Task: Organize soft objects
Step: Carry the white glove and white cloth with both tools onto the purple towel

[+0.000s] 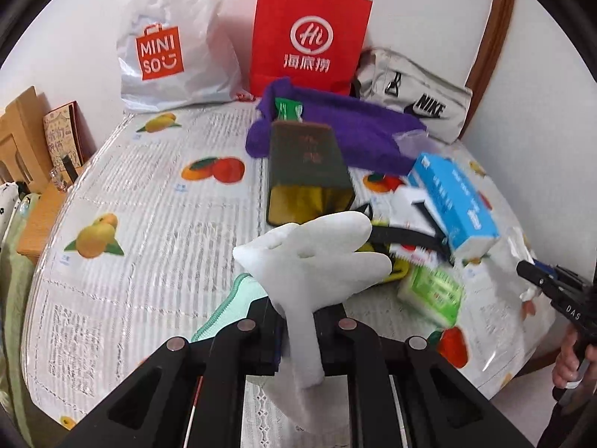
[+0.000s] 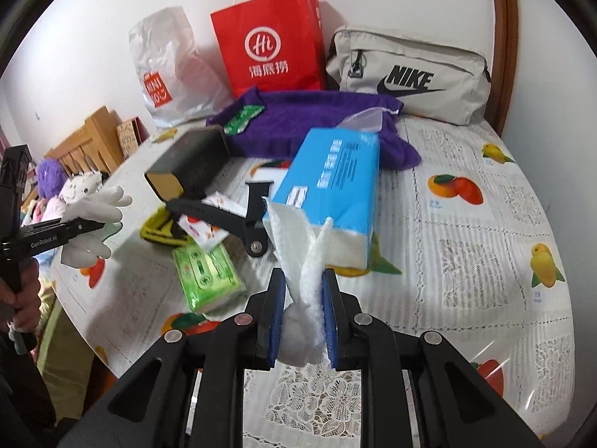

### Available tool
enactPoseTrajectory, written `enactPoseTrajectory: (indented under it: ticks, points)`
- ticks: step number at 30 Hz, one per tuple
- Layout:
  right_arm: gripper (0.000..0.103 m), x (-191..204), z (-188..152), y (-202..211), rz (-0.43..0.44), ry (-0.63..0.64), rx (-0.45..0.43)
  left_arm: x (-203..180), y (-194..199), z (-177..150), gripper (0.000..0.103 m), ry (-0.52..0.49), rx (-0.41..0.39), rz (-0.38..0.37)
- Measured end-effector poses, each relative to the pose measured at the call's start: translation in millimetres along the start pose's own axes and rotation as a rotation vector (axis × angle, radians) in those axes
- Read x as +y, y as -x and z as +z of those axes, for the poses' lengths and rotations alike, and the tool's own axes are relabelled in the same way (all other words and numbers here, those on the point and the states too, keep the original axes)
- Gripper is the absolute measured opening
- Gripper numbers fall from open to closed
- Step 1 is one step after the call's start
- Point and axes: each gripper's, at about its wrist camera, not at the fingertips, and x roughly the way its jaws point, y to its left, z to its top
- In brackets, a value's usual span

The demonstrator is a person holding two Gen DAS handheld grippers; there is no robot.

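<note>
My left gripper [image 1: 298, 330] is shut on a white cloth glove [image 1: 317, 257] and holds it above the table; the glove also shows in the right wrist view [image 2: 93, 209] at the far left. My right gripper [image 2: 303, 298] is shut on a white tissue [image 2: 302, 257], held above the table in front of a blue tissue pack [image 2: 328, 190]. A purple towel [image 2: 317, 119] lies at the back of the table, also seen in the left wrist view [image 1: 354, 130]. A light green cloth [image 1: 238, 298] lies under my left gripper.
A dark green box [image 1: 306, 171], a green tissue packet [image 2: 209, 272], a black strap [image 2: 224, 216] and a yellow-black item [image 2: 160, 229] clutter the table's middle. A Miniso plastic bag [image 1: 168, 44], red paper bag [image 1: 309, 37] and grey Nike pouch [image 2: 410, 74] stand at the back wall.
</note>
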Motion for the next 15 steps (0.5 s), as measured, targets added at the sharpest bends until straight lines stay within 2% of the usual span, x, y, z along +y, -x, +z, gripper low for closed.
enactPoseTrajectory:
  ticks: [10,15]
  points:
    - [0.019,-2.1,25.3,12.9,0.013,0.002,-0.040,-4.8,9.3,37.2,0.012,0.026,-0.039,-0.039]
    - [0.019,-6.1,42.3,14.0,0.015,0.005,-0.061,-7.4,8.5,54.5,0.012,0.032,-0.050,-0.026]
